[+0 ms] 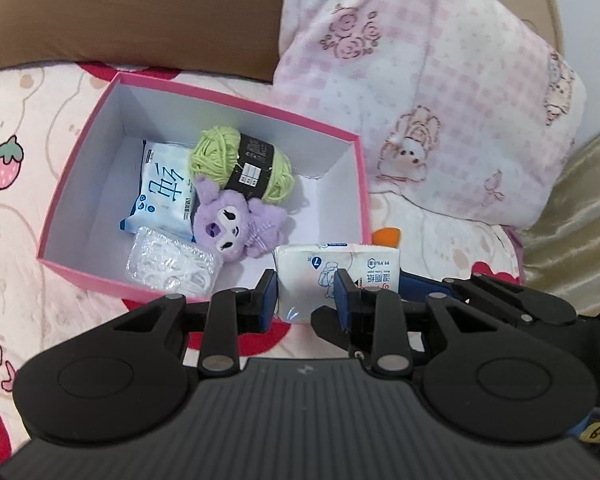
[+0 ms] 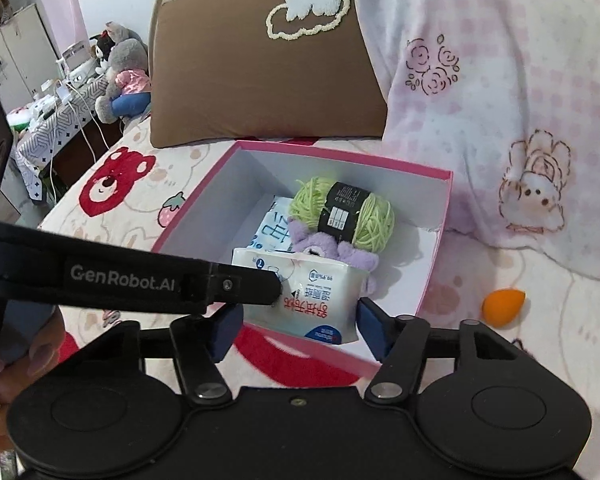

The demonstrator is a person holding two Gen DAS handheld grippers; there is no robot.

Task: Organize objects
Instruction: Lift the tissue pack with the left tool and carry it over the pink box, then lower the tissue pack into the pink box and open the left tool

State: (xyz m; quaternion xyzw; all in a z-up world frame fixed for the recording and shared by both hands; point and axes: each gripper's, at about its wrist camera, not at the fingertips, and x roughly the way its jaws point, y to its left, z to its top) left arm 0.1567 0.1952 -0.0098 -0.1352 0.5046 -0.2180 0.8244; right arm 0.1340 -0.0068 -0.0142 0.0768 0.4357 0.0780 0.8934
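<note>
A pink box (image 1: 82, 184) lies open on the bed. Inside it are a green yarn ball (image 1: 240, 160), a purple plush (image 1: 232, 228), a blue-white packet (image 1: 162, 192) and a clear bag of white bits (image 1: 168, 264). My left gripper (image 1: 306, 296) is shut on a white wet-wipes pack (image 1: 340, 268) over the box's near right corner. In the right wrist view the same pack (image 2: 304, 300) sits between the blue pads of my right gripper (image 2: 300, 328), which stand close to its two edges without visibly pressing. The left gripper's finger (image 2: 236, 286) reaches in from the left.
An orange egg-shaped sponge (image 2: 504, 306) lies on the bedspread right of the box. Behind the box stand a brown pillow (image 2: 260, 80) and a pink folded blanket (image 2: 500, 100). A hand (image 2: 4, 368) shows at lower left; a cluttered desk with plush toys (image 2: 120, 76) is far left.
</note>
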